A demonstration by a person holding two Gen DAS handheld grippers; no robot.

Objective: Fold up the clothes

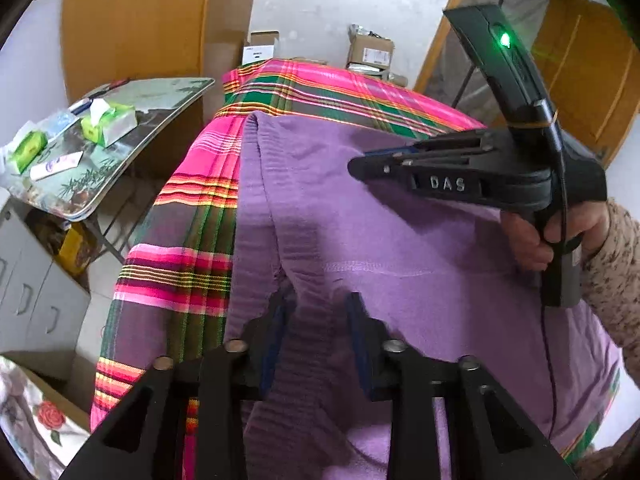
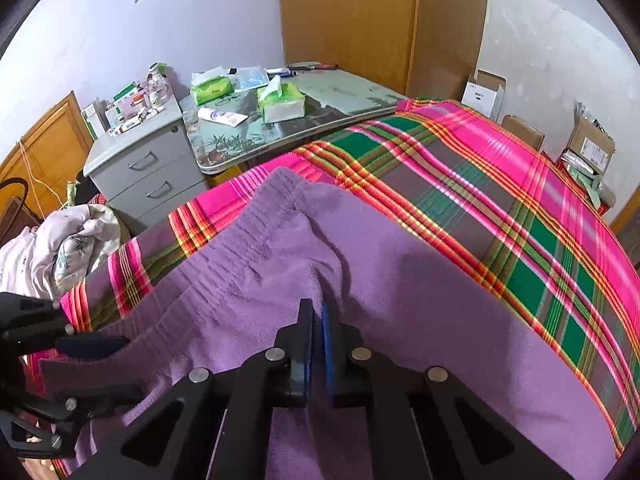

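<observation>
A purple fleece garment [image 1: 400, 240] with a ribbed waistband [image 2: 240, 240] lies spread on a pink and green plaid bedspread [image 2: 500, 208]. At the bottom of the left wrist view my left gripper [image 1: 318, 316] is shut on a bunched part of the ribbed band. That gripper also shows at the left edge of the right wrist view, as the left gripper [image 2: 98, 370] clamping the garment's edge. My right gripper [image 2: 316, 314] is shut on a raised fold of the purple cloth. From the left wrist view the right gripper [image 1: 360, 166] reaches in from the right, held by a hand [image 1: 536, 240] in a speckled sleeve.
A folding table [image 2: 344, 92] with tissue packs [image 2: 282, 102] stands beside the bed. Next to it is a grey drawer cabinet [image 2: 148, 168]. A heap of white bedding [image 2: 60, 248] lies at the left. Cardboard boxes [image 2: 592, 148] stand by the far wall, with a wooden wardrobe [image 2: 352, 16] behind.
</observation>
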